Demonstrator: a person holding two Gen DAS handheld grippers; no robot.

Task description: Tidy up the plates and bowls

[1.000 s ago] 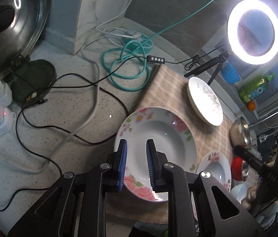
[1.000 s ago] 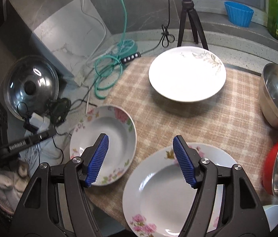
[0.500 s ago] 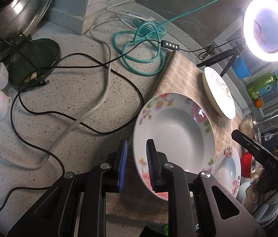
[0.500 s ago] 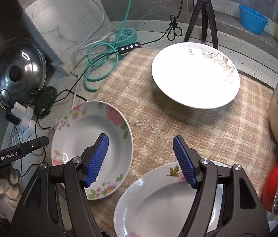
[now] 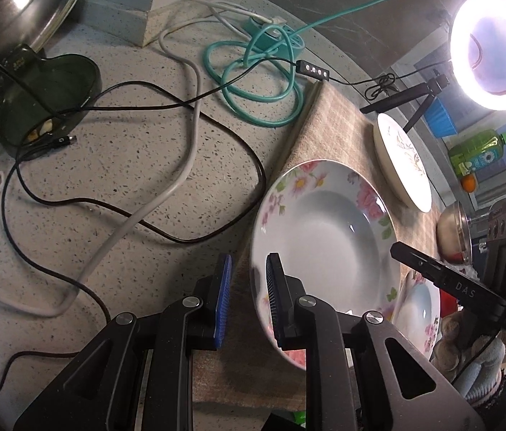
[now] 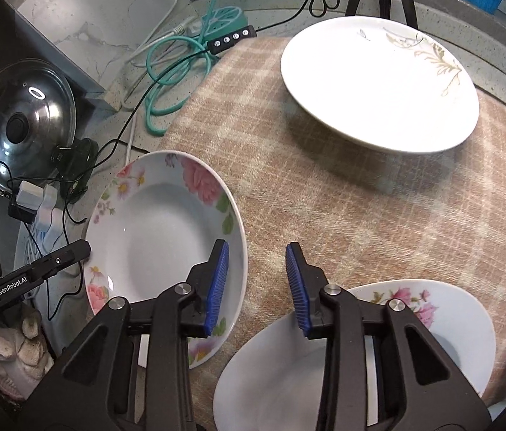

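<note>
At the left edge of the checked mat (image 6: 342, 194), the floral deep plate (image 5: 328, 237) overhangs onto the speckled bench (image 5: 116, 179). The left gripper (image 5: 249, 301) straddles its near rim, jaws narrowly parted and, as far as I can tell, not yet clamped. A shallow bite there could let the plate tip or slide off the mat toward the black cable (image 5: 217, 230). The right gripper (image 6: 257, 287) hovers half open, holding nothing, between this plate and a second floral plate (image 6: 414, 327). Bare mat lies ahead before the white plate (image 6: 378, 86).
</note>
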